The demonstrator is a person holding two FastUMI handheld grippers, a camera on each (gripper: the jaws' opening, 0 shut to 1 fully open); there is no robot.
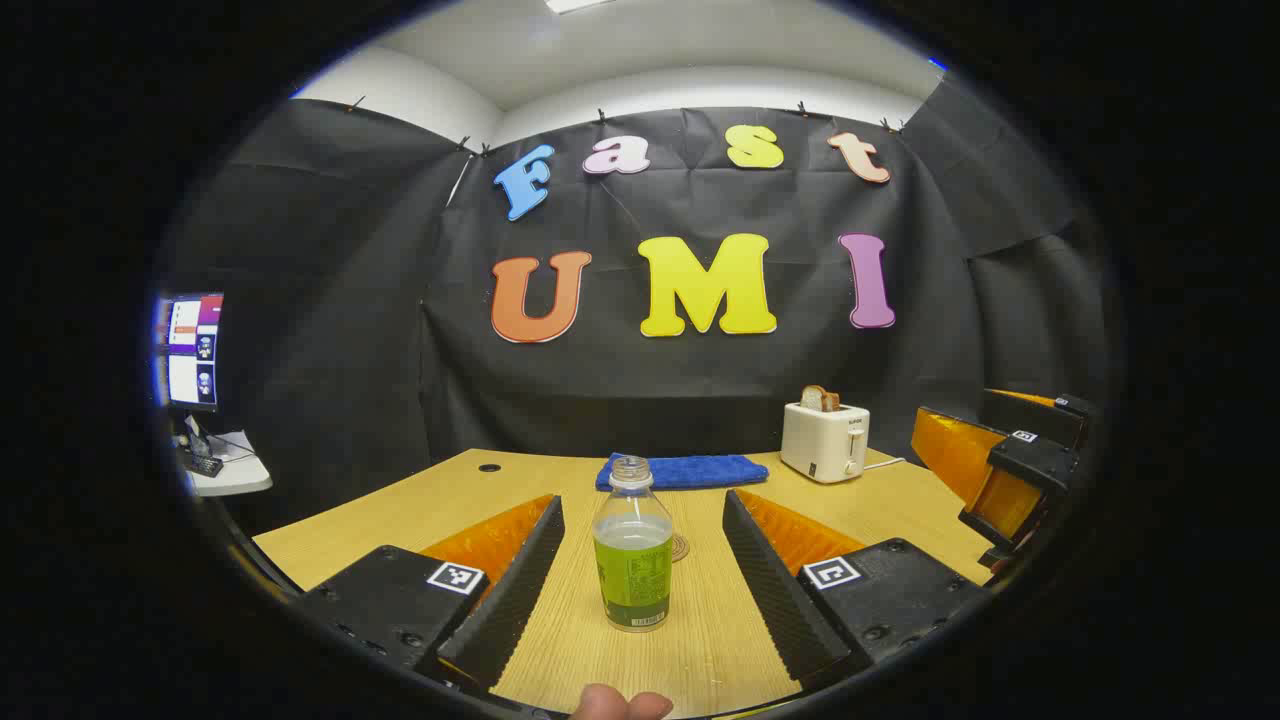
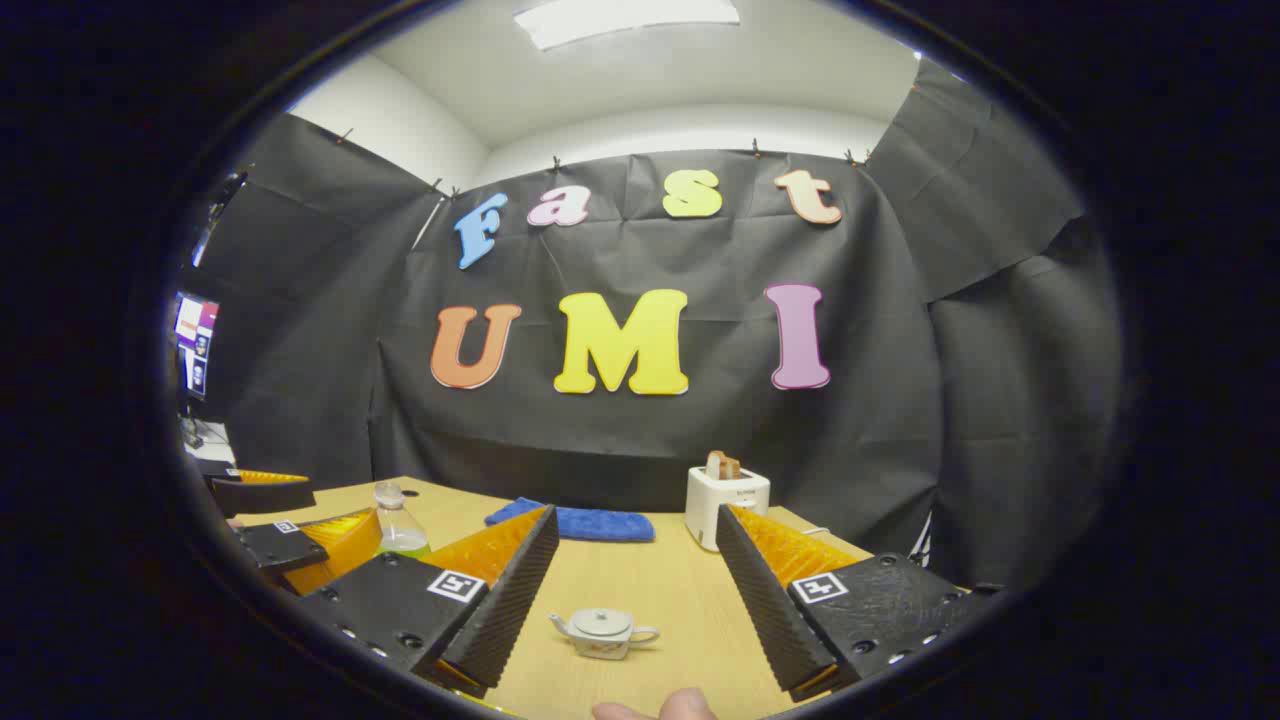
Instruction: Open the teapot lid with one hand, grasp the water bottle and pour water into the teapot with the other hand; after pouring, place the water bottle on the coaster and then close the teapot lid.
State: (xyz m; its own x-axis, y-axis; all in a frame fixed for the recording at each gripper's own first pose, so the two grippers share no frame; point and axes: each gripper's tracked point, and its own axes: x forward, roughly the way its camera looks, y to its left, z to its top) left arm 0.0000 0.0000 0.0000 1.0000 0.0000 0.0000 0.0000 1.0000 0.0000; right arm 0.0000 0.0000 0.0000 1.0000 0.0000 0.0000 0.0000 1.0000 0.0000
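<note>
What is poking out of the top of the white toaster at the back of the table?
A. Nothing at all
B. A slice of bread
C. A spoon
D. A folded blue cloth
B: in the left gripper view a browned slice of bread stands up from the slot of the white toaster, while the blue cloth lies flat on the table beside it.

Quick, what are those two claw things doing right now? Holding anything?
Left gripper: open, holding nothing; the water bottle stands between its fingers, untouched.
Right gripper: open, holding nothing; the teapot sits ahead, lid on.
</note>
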